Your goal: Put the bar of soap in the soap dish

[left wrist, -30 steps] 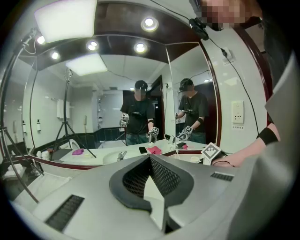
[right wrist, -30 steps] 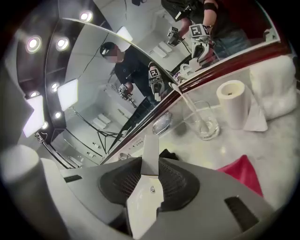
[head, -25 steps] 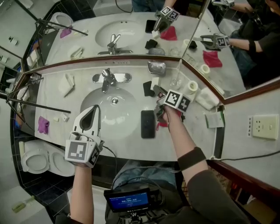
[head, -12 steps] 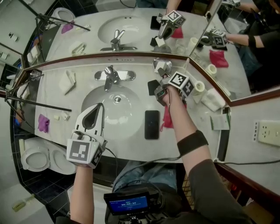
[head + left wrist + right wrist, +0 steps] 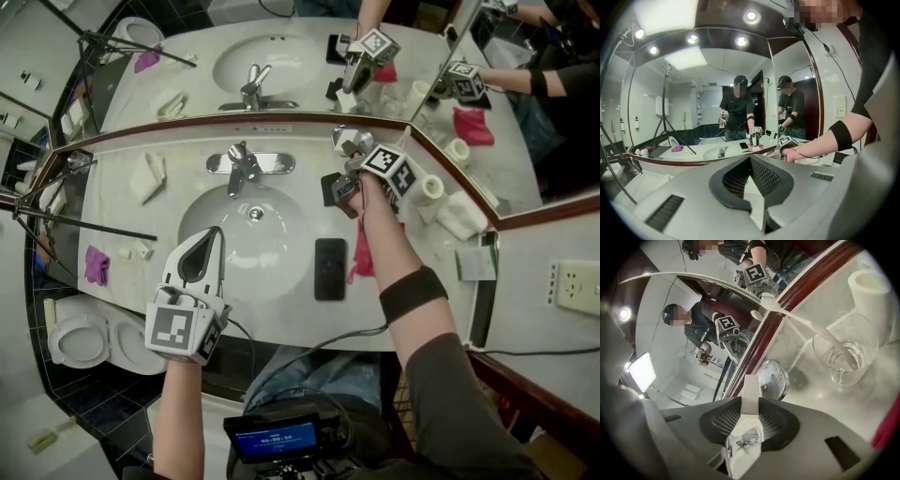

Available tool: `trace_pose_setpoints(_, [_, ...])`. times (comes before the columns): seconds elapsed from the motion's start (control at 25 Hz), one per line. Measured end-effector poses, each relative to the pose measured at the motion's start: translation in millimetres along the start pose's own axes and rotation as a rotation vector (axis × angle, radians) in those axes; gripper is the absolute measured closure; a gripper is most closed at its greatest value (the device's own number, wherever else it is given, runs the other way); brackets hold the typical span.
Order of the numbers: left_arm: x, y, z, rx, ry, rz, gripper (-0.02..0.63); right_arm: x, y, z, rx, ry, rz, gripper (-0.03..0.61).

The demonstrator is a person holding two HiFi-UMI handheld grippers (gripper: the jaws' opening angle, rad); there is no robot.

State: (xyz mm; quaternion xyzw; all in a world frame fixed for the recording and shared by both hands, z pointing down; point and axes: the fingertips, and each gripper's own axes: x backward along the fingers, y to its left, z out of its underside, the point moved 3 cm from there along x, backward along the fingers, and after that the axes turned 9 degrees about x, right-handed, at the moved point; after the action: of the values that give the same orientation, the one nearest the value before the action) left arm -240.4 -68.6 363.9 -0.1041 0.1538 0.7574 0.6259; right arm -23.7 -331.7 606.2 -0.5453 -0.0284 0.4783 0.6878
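Note:
My right gripper (image 5: 352, 161) is shut on the white bar of soap (image 5: 751, 392), which stands on edge between the jaws. Its tips are just in front of the round silver soap dish (image 5: 339, 137) at the back of the counter by the mirror. In the right gripper view the soap dish (image 5: 774, 377) lies right beyond the soap's far end. My left gripper (image 5: 208, 238) hangs shut and empty over the front of the sink basin (image 5: 272, 246); in its own view the left gripper (image 5: 751, 163) has nothing between its jaws.
A black phone (image 5: 329, 268) and a red cloth (image 5: 364, 255) lie right of the basin, under my right forearm. A glass with a toothbrush (image 5: 843, 357) and a paper roll (image 5: 429, 189) stand right of the dish. The faucet (image 5: 242, 165) is left of it, and a black item (image 5: 329, 188) lies beside my gripper.
My right gripper has carried the soap from beside the phone back toward the mirror and has rolled, ending in front of the soap dish. The left gripper has stayed still.

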Motion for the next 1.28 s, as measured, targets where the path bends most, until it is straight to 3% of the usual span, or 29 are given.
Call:
trace_pose_setpoints(0.16, [2.5,-3.2,-2.7,0.005,-0.009,0.011,0.613,-1.5,-2.5,-1.0,-0.015,0.010,0.032,0.432])
trace_pose_setpoints(0.28, [5.3,-1.4,-2.1,0.006,-0.009,0.007,0.613,-0.8,-3.5,-1.5,-0.022,0.014,0.052,0.366])
trace_pose_setpoints(1.28, [19.7,-1.3,-0.7,0.019,-0.014,-0.001,0.613,12.7,-19.7,13.4,-0.005,0.121,0.139,0.361])
